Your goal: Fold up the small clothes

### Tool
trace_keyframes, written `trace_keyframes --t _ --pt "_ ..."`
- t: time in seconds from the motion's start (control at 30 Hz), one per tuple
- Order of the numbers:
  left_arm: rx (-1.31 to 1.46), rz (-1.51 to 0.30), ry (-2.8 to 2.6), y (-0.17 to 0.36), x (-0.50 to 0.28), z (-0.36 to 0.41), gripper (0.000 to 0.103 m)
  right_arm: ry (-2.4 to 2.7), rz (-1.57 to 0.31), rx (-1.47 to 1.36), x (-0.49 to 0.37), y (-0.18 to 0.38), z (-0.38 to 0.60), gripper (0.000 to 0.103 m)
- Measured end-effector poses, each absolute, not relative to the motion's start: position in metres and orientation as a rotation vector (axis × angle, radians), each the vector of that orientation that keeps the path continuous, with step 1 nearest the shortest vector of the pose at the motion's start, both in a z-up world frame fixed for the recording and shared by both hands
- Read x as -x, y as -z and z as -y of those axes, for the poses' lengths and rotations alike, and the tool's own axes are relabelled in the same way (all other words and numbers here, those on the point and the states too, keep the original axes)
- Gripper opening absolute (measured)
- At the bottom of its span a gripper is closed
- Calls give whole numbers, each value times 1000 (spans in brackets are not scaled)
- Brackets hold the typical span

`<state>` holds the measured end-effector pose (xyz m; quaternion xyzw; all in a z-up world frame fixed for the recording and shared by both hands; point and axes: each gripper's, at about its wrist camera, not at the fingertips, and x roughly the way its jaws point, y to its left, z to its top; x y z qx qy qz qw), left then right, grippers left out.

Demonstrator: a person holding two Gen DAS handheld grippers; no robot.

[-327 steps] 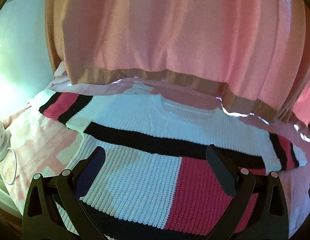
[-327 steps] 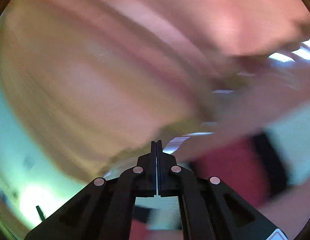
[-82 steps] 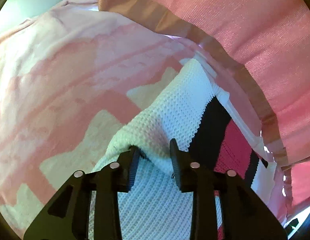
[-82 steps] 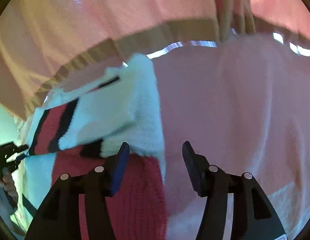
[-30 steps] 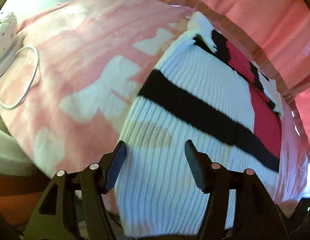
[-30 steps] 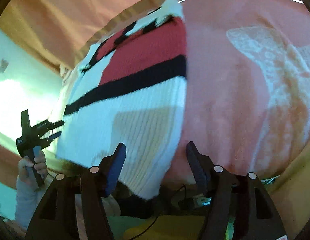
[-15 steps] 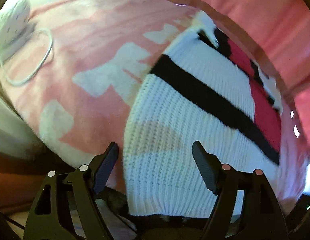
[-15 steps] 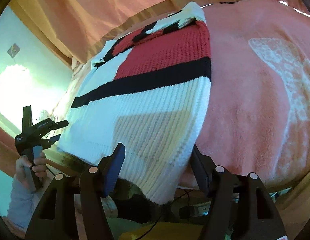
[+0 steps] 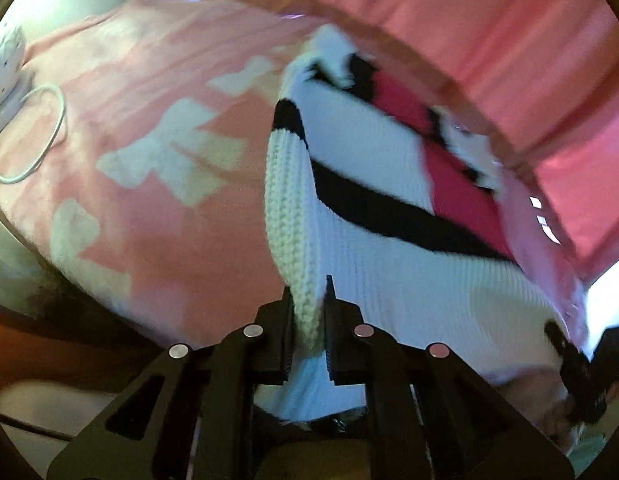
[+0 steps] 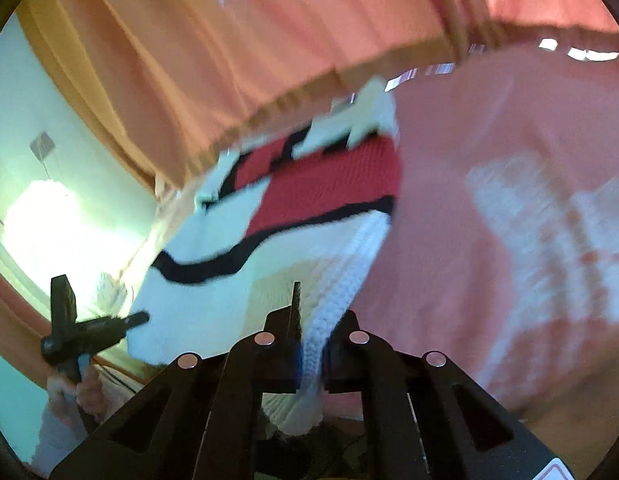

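A knitted sweater [image 9: 389, 216] in white, black and red lies on a pink blanket, its sleeves folded in at the far end. My left gripper [image 9: 308, 312] is shut on the near left hem corner and lifts it off the blanket. My right gripper [image 10: 312, 328] is shut on the near right hem corner of the sweater [image 10: 269, 248], also raised. The left gripper shows in the right wrist view [image 10: 85, 332], held in a hand.
A pink and white patterned blanket [image 9: 149, 160] covers the surface. A white device with a looped cable [image 9: 5, 64] sits at the far left. Pink curtains [image 10: 269, 32] hang behind. The blanket's near edge drops off below the grippers.
Both grippers were open over the near hem half a second ago. Now both have closed on the hem corners and lifted them.
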<state>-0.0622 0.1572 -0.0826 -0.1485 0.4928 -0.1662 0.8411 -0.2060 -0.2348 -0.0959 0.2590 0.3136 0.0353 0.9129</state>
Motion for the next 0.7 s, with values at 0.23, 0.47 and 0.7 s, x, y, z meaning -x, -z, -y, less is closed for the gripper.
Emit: trace_keyframes --t 0.23,0.47,0.7 --pt "263 -1026 499 49 139 -119 11 25 -640 -468 290 68 270 6" --pt "286 -1057 543 44 221 -119 11 15 -737 -457 377 78 253 6" --pt "325 -889 548 -18 165 -116 11 -23 -528 -386 343 4 279 6"
